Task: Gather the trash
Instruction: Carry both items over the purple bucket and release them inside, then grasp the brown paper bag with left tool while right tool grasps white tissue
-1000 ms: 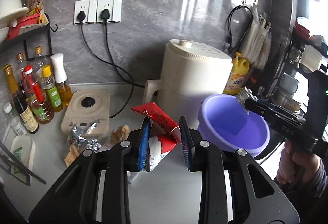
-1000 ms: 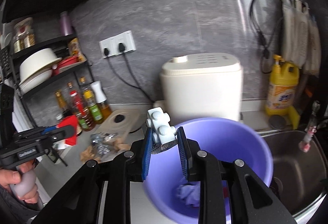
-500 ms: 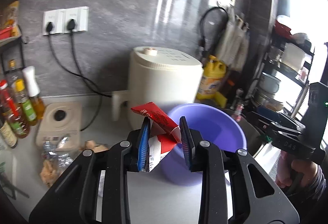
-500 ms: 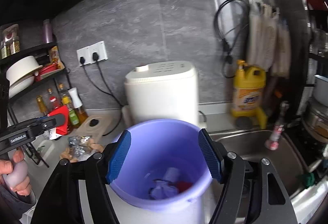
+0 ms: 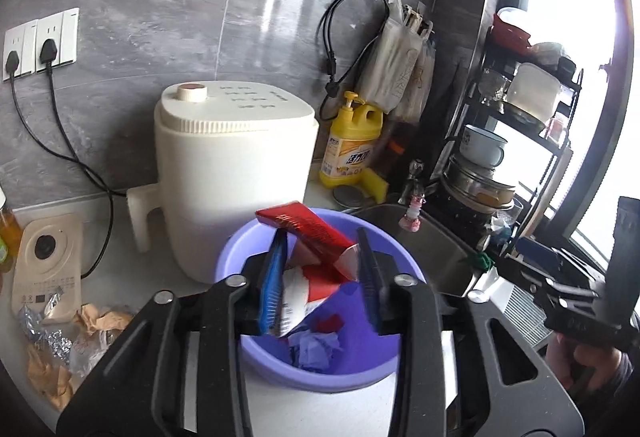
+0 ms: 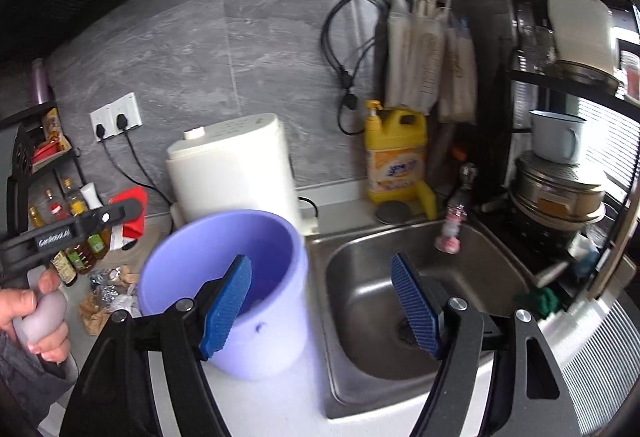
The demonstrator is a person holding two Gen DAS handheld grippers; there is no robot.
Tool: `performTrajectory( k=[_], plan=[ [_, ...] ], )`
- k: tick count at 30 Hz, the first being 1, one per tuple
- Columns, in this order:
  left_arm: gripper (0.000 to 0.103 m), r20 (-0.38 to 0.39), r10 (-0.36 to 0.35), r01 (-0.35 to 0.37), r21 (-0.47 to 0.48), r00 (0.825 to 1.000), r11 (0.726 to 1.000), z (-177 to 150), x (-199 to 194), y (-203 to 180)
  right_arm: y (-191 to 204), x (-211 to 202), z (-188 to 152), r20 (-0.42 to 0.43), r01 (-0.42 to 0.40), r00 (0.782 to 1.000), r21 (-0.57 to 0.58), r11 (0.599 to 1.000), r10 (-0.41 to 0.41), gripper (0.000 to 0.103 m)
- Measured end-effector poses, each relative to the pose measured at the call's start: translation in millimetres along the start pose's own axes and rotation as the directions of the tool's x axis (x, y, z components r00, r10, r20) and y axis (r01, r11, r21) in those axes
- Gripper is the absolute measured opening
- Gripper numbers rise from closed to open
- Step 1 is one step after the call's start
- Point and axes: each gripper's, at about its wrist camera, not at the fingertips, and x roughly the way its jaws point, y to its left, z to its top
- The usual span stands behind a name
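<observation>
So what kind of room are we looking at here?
Most likely a home kitchen. A steel sink is set into the counter, a yellow dish soap bottle stands by it, and stacked pots and oil bottles fill the side racks.

Between the ribbed blue rubber-like pads (image 5: 272,285) sits a glossy red-and-white paper carton (image 5: 316,261). Below the fingers, the lilac plastic bucket (image 5: 256,245) looks smooth and matt, with crumpled paper scraps (image 5: 314,347) inside. Left of the fingers lie crinkled shiny foil (image 5: 44,333) and rough brown paper (image 5: 102,321). Right of the fingers, the steel sink (image 6: 472,277) has a brushed sheen. Beyond them, the grey wall tiles (image 5: 160,17) are polished.
</observation>
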Motion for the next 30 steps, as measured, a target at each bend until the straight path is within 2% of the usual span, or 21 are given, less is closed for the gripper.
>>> performTrajectory(
  k=[1, 6, 9, 12, 17, 23, 30],
  plan=[
    [0.068, -0.002, 0.001, -0.001, 0.008, 1.0, 1.0, -0.4, 1.7, -3.4, -0.1, -0.8, -1.4, -0.002, 0.004, 1.0, 0.002, 1.0, -0.004, 0.074],
    [0.078, -0.019, 0.008, -0.008, 0.029, 1.0, 1.0, -4.9, -4.7, -0.8, 8.3, -1.0, -8.5, -0.006, -0.005, 1.0, 0.019, 1.0, 0.005, 0.076],
    [0.082, -0.012, 0.024, -0.024, 0.013, 1.0, 1.0, -6.2, -18.6, 11.8, 20.7, 0.4, -10.8, -0.009, -0.015, 1.0, 0.013, 1.0, 0.016, 0.082],
    [0.085, -0.006, 0.051, -0.051, 0.013, 0.999, 0.999, -9.6, -35.4, 26.4, 38.2, 1.5, -10.8, 0.005, -0.031, 0.999, 0.017, 0.999, 0.031, 0.09],
    [0.087, 0.0, 0.138, -0.138, -0.008, 0.99, 0.99, -20.0, -73.2, 68.4, 84.9, 4.5, -4.4, 0.024, -0.089, 0.996, -0.021, 0.996, 0.09, 0.095],
    [0.089, 0.003, 0.223, -0.222, -0.075, 0.975, 0.972, -37.5, -119.5, 127.0, 146.8, 12.1, -13.3, 0.006, -0.162, 0.987, -0.049, 0.986, 0.162, 0.095],
    [0.089, -0.013, 0.252, -0.252, -0.125, 0.968, 0.96, -60.7, -160.4, 182.2, 215.9, 15.3, -27.1, -0.023, -0.193, 0.981, -0.082, 0.978, 0.192, 0.095]
  ],
)
